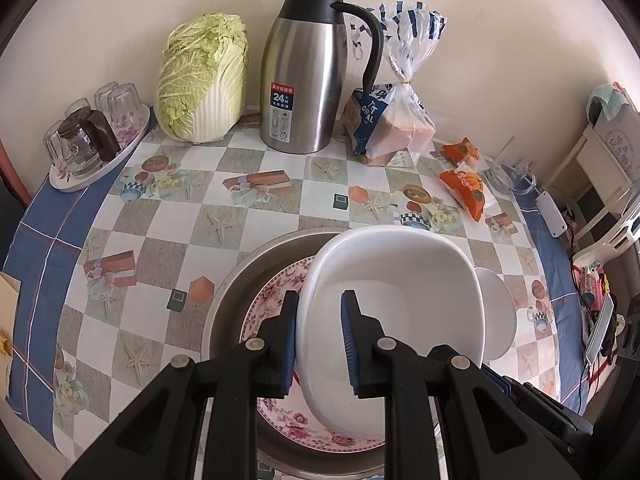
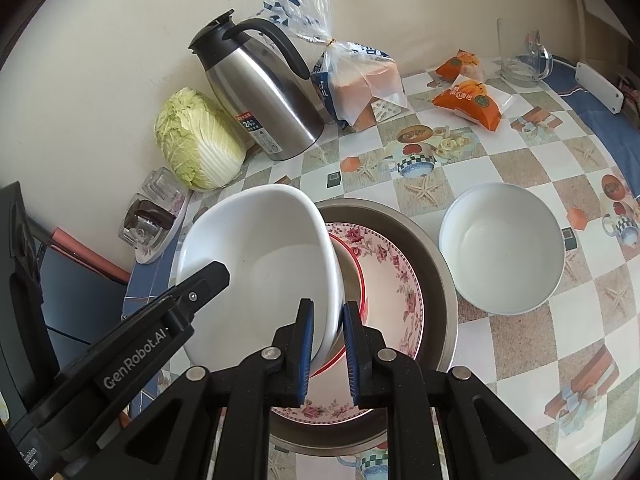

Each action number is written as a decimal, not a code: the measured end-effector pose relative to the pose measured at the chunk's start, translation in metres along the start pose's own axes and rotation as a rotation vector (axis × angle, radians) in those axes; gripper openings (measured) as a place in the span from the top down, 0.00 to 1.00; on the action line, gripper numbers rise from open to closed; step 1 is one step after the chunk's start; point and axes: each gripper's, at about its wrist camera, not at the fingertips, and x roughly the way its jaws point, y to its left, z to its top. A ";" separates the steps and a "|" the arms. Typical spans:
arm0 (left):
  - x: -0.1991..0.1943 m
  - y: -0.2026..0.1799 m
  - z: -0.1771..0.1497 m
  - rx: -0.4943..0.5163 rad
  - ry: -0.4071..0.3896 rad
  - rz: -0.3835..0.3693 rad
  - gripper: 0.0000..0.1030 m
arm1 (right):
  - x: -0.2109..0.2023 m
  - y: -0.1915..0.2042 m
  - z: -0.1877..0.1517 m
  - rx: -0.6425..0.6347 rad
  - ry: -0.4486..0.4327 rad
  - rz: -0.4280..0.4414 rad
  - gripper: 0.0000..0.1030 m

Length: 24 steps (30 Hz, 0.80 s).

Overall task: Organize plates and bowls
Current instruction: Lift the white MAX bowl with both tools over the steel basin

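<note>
left wrist view: left gripper (image 1: 320, 340) clamped on near rim of glossy white bowl (image 1: 392, 312), tilted over floral plate (image 1: 276, 300) inside steel basin (image 1: 240, 280). right gripper (image 2: 328, 348) pinching same bowl's opposite rim. second white bowl (image 2: 502, 248) round, smooth, on checked tablecloth (image 2: 520, 344). plate mostly hidden.

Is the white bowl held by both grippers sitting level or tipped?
Tipped. The white bowl hangs above the floral plate, one rim raised. Left gripper and right gripper each straddle its rim.
</note>
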 end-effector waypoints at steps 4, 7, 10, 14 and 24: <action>0.003 0.001 -0.001 -0.003 0.010 0.001 0.80 | 0.002 0.000 0.000 0.002 0.006 0.000 0.83; 0.004 0.001 -0.001 -0.004 0.014 0.002 0.80 | 0.003 -0.001 0.000 0.005 0.012 0.001 0.83; 0.006 0.002 -0.002 -0.005 0.021 0.001 0.80 | 0.004 -0.001 0.000 0.005 0.015 0.000 0.82; 0.009 0.003 -0.002 -0.009 0.029 0.001 0.80 | 0.005 -0.001 -0.001 0.006 0.019 -0.002 0.82; 0.016 0.004 -0.005 -0.009 0.044 0.006 0.80 | 0.008 -0.001 -0.001 0.004 0.024 -0.009 0.82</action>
